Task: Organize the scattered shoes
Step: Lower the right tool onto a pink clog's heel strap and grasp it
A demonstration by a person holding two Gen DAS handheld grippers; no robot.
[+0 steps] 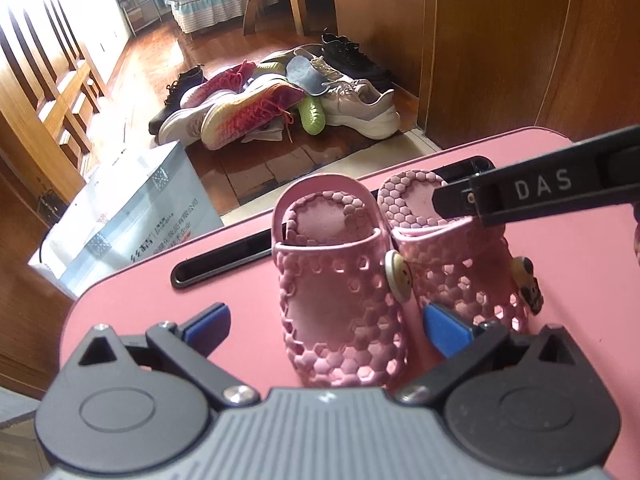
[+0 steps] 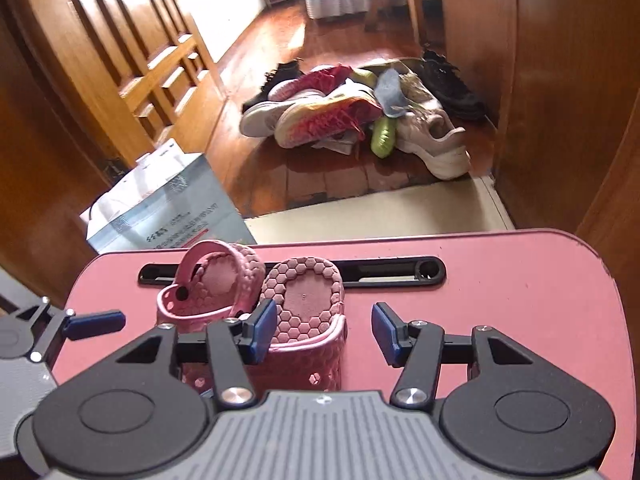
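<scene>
Two small pink perforated clogs stand side by side on a pink table [image 1: 132, 300]. The left clog [image 1: 336, 292] lies between the blue pads of my left gripper [image 1: 326, 328], which is open wide; the left pad is well clear of it and the right pad sits in the gap between the clogs. The right clog [image 1: 460, 264] carries cartoon charms. In the right wrist view my right gripper [image 2: 324, 332] is open around the right clog [image 2: 304, 312]: its left pad is at the clog's side and its right pad stands apart. The left clog [image 2: 212, 284] rests beside it.
A black slot [image 2: 392, 272] runs along the table's far edge [image 2: 500, 280]. On the wooden floor beyond lies a pile of sneakers [image 1: 276, 96] [image 2: 352, 112]. A white and blue box [image 1: 132, 216] stands at the left, with wooden cabinets [image 1: 520, 40] at the right.
</scene>
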